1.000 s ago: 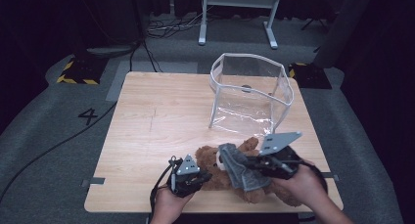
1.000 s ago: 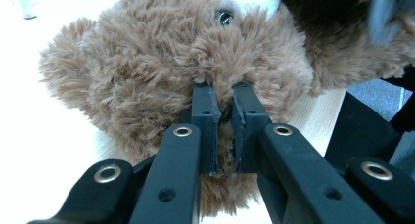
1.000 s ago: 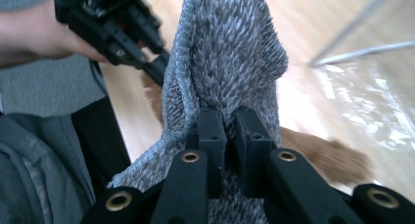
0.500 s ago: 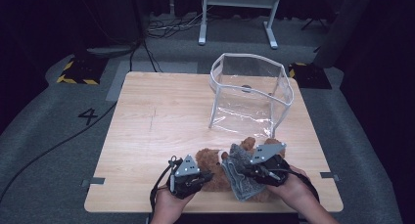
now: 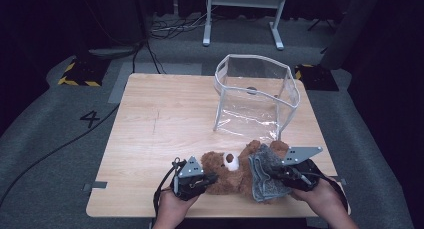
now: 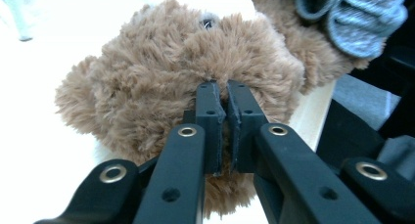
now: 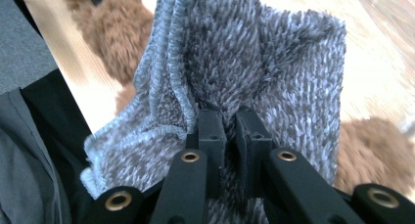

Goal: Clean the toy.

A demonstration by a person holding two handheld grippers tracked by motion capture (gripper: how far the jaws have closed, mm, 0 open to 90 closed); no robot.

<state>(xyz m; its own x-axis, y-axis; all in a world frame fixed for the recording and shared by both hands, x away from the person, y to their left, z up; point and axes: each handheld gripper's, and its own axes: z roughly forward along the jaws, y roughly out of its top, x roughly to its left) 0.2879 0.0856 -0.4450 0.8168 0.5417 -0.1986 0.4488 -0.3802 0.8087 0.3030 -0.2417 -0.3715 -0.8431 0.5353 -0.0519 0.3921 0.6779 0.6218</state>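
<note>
**A:** What is on the table (image 5: 150, 119)?

**B:** A brown teddy bear (image 5: 225, 173) lies near the front edge, a little right of the middle, with a grey knitted cloth (image 5: 265, 176) draped over its right end. A clear plastic bag (image 5: 255, 96) with a white rim stands open towards the back right corner, well apart from the grippers.

**A:** What are the grippers doing?

**B:** The left gripper (image 5: 212, 179) comes in from the front edge and has its jaws closed almost together on the fur of the bear's head; the left gripper view shows the pads (image 6: 210, 111) sunk into the plush. The right gripper (image 5: 274, 175) has its jaws nearly together on a fold of the cloth.

**A:** Is the cloth lifted?

**B:** It seems bunched upward at the pinch, though the blur makes that hard to judge.
</note>
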